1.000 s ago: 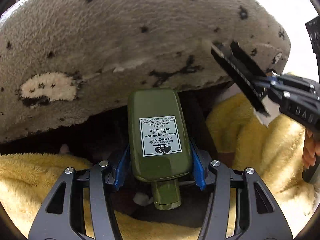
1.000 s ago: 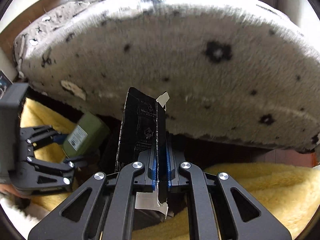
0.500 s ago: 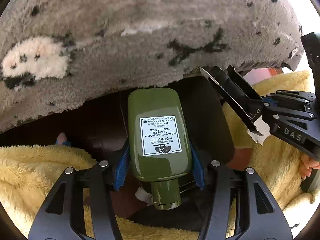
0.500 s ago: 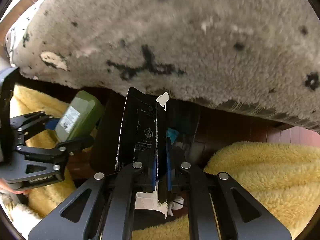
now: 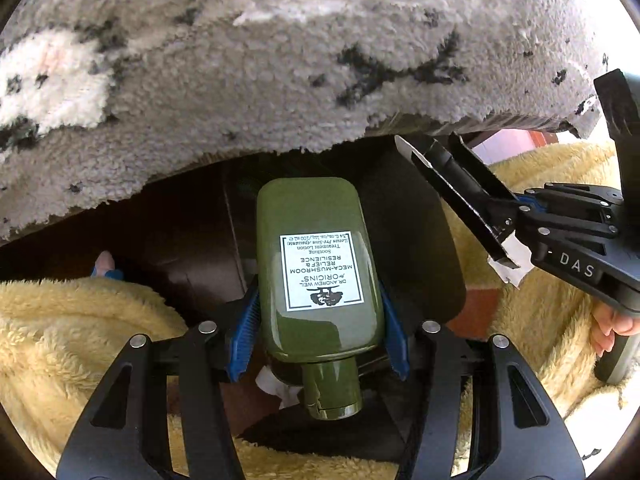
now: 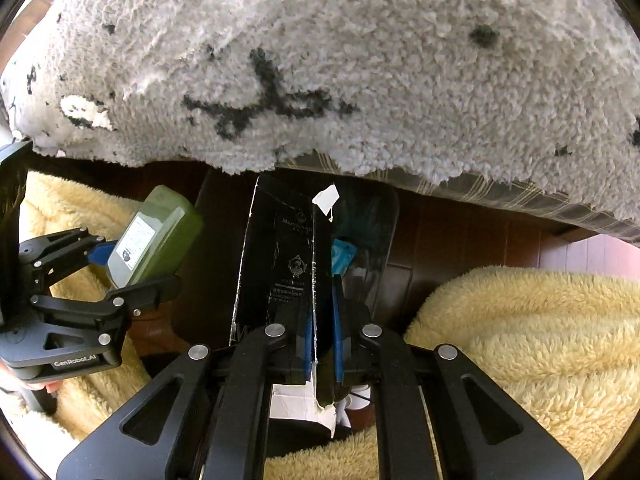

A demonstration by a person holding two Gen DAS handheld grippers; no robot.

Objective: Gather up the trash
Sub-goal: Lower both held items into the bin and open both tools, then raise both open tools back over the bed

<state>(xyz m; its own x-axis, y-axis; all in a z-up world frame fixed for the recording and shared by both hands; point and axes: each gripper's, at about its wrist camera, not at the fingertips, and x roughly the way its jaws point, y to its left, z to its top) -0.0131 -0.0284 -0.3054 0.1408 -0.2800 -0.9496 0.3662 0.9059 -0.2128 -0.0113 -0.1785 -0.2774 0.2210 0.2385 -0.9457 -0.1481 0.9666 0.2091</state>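
green bottle (image 5: 320, 276) label "ORIGINS MEGA-MUSHROOM RELIEF & RESILIENCE", right gripper (image 5: 516, 216) "DAS", left gripper (image 6: 132, 268) "GenRobot.AI"

The lower end of the black carton (image 6: 280, 264) is covered by the fingers of the right hand-held gripper (image 6: 322, 344). Its small print cannot be read. The dark bin (image 5: 420, 248) is partly hidden behind the green bottle (image 5: 318, 268) and under the grey rug (image 5: 280, 60).

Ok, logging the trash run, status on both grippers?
Left gripper shut on green bottle. Right gripper shut on black carton. Grey rug hangs overhead.
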